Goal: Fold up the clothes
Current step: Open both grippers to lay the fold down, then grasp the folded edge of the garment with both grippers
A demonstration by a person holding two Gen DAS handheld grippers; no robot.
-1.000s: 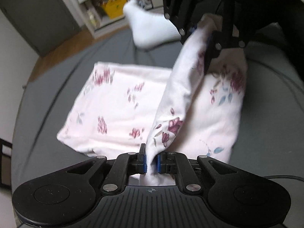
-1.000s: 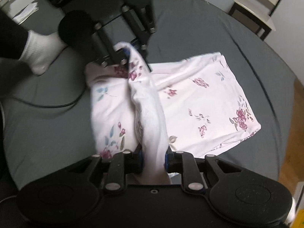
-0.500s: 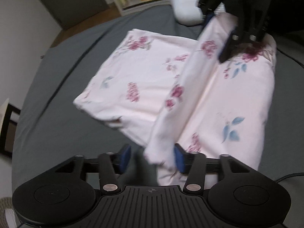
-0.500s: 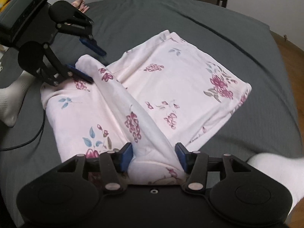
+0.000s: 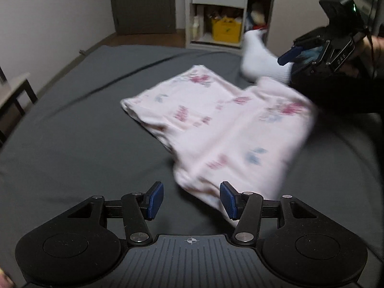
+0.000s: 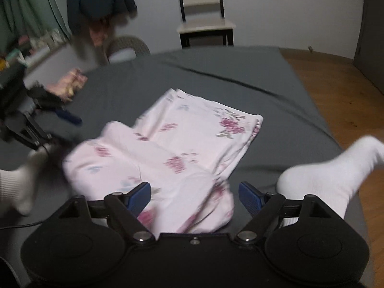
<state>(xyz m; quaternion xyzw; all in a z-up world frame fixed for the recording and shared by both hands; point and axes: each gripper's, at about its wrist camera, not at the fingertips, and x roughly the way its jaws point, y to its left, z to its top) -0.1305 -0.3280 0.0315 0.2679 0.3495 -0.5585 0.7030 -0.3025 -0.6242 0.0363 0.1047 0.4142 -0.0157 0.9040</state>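
A pale pink cloth with a flower print point(image 5: 216, 124) lies folded on the dark grey bed sheet point(image 5: 72, 132). My left gripper point(image 5: 192, 201) is open just off the cloth's near corner, with nothing between its blue pads. In the right wrist view the same pink cloth point(image 6: 182, 148) lies in front of my right gripper point(image 6: 194, 196), which is open with the cloth's bunched near end lying loose between its fingers. Each gripper shows in the other's view: the right gripper point(image 5: 312, 55) at the cloth's far side, the left gripper point(image 6: 48, 122) at the left.
The person's feet in white socks point(image 6: 328, 168) rest on the bed beside the cloth, one also near the far edge point(image 5: 259, 60). A white shelf unit point(image 5: 228, 12) and a door stand beyond the bed; a chair point(image 6: 204, 24) and wooden floor point(image 6: 340, 91) lie on the other side.
Both grippers opened and let go of the cloth's raised fold, which has dropped flat onto the rest. Both grippers have pulled back and lifted away from the cloth.
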